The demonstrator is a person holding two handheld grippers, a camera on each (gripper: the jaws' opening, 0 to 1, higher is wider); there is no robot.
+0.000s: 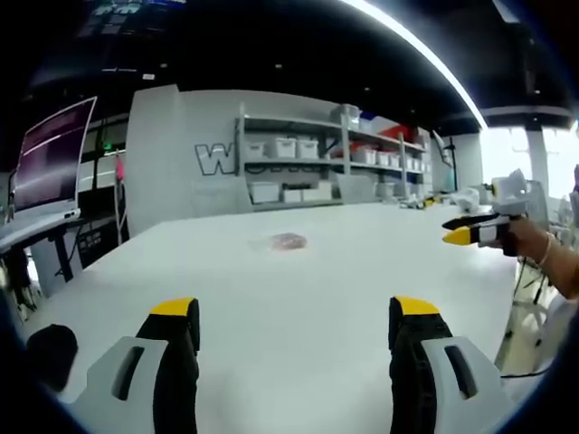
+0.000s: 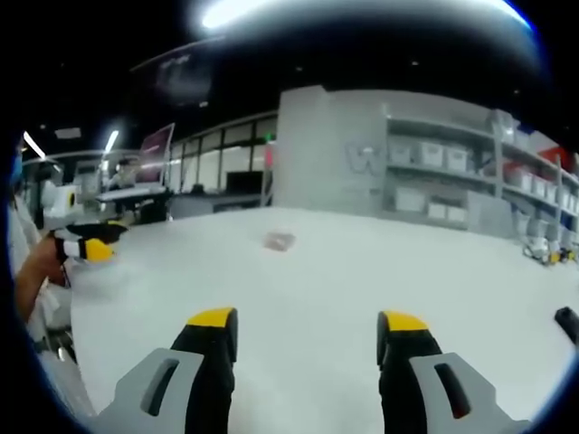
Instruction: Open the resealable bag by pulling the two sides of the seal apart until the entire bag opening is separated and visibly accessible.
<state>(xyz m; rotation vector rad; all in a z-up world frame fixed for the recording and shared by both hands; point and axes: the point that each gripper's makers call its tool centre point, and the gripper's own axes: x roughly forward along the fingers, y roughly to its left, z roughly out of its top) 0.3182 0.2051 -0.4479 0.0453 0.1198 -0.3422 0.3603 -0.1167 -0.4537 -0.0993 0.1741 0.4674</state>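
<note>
Room: we see a dim ceiling with a long strip light (image 1: 425, 50), a grey wall, and shelving (image 1: 317, 163) stacked with white bins behind the surface.
Worktop: we find a broad white worktop (image 1: 298, 298) spreading out ahead of both grippers.
Monitor: we note a tilted screen (image 1: 50, 158) off to the left side in the left gripper view.
Resealable bag: we see the resealable bag (image 1: 288, 240) lying flat out on the worktop, well apart from both grippers; in the right gripper view it sits (image 2: 280, 240) ahead and a little left of centre. It is too small and blurred for us to tell whether its seal is closed.
Left gripper: we see the left gripper (image 1: 295, 312) with its yellow-tipped jaws spread wide and nothing between them; it is also seen from the side in the right gripper view (image 2: 90, 242), held in a hand (image 2: 41, 262).
Right gripper: we see the right gripper (image 2: 308, 321) with jaws likewise spread wide and holding nothing; in the left gripper view it shows at the right edge (image 1: 466, 231), gripped by a hand (image 1: 534, 244).
</note>
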